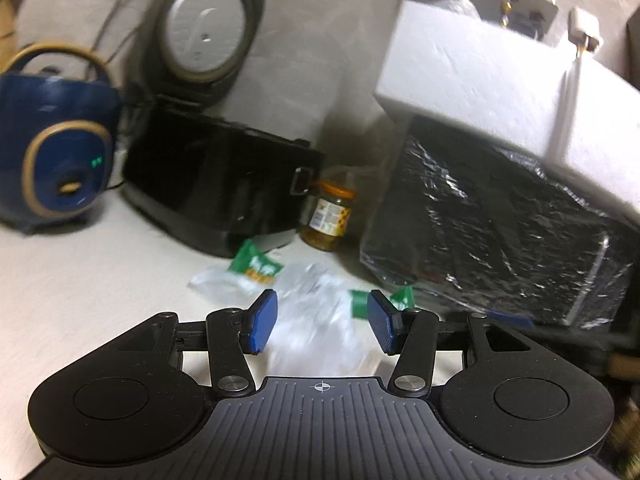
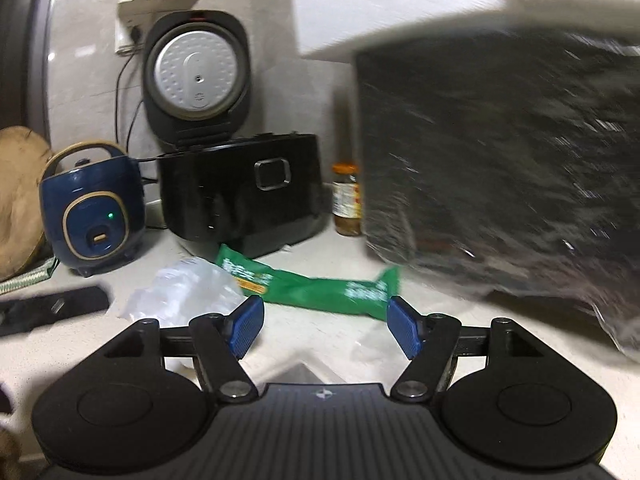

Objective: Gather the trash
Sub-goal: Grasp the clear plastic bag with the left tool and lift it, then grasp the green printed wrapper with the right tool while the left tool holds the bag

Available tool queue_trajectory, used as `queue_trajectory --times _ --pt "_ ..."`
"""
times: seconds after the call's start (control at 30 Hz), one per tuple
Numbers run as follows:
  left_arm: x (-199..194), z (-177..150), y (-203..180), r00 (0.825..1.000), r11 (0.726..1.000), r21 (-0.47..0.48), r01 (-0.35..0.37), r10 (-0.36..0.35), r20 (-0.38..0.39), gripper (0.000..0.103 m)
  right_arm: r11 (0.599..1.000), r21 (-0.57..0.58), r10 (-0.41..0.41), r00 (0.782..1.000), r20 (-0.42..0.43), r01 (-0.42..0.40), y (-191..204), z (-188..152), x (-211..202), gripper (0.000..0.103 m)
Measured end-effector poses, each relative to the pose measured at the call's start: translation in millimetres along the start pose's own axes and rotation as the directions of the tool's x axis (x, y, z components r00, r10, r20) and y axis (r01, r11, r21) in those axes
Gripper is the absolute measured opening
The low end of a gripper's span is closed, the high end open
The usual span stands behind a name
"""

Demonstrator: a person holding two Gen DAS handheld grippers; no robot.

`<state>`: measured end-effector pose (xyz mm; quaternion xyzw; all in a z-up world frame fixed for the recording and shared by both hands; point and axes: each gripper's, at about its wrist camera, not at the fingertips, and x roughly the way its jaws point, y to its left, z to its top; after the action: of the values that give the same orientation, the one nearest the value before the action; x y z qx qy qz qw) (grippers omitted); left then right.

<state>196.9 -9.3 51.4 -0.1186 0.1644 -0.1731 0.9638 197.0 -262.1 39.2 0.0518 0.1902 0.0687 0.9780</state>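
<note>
The left gripper [image 1: 322,322] holds its jaws wide around crumpled clear plastic [image 1: 316,320]; the right gripper [image 2: 325,326], jaws wide and empty, faces a green plastic wrapper [image 2: 312,286] on the white table [image 2: 304,332].

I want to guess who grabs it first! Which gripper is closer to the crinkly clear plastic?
Left, probably. The left gripper has the clear plastic between its open fingers; the right gripper has it off to its left.

My left gripper [image 1: 322,322] points slightly downward, its 2 blue pads [image 1: 264,320] spread apart and pressing on nothing. My right gripper [image 2: 326,326] tilts down too, jaws wide and empty.
</note>
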Motion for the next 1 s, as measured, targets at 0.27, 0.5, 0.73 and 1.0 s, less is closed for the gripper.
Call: queue_trajectory --times 0.27,0.5,0.73,1.0 --pt "84 -17 -30 0.962 0.959 0.251 -0.131 0.184 -0.203 0.056 1.000 -0.022 -0.009 1.000 -0.004 0.009 -29 -18 -18 0.070" --pt "61 -21 6 0.977 0.991 0.018 -0.136 0.137 -0.161 0.025 0.999 -0.050 -0.001 1.000 -0.002 0.000 -29 -17 -11 0.074" --pt "-24 -30 49 0.961 0.957 -0.100 -0.273 0.275 0.009 0.023 1.000 -0.012 0.015 0.998 -0.065 -0.016 -14 5 30 0.082" --pt "-58 -41 78 0.939 0.924 -0.223 -0.311 0.334 0.076 0.023 0.996 0.050 -0.063 0.980 -0.190 0.074 -17 32 120 0.083"
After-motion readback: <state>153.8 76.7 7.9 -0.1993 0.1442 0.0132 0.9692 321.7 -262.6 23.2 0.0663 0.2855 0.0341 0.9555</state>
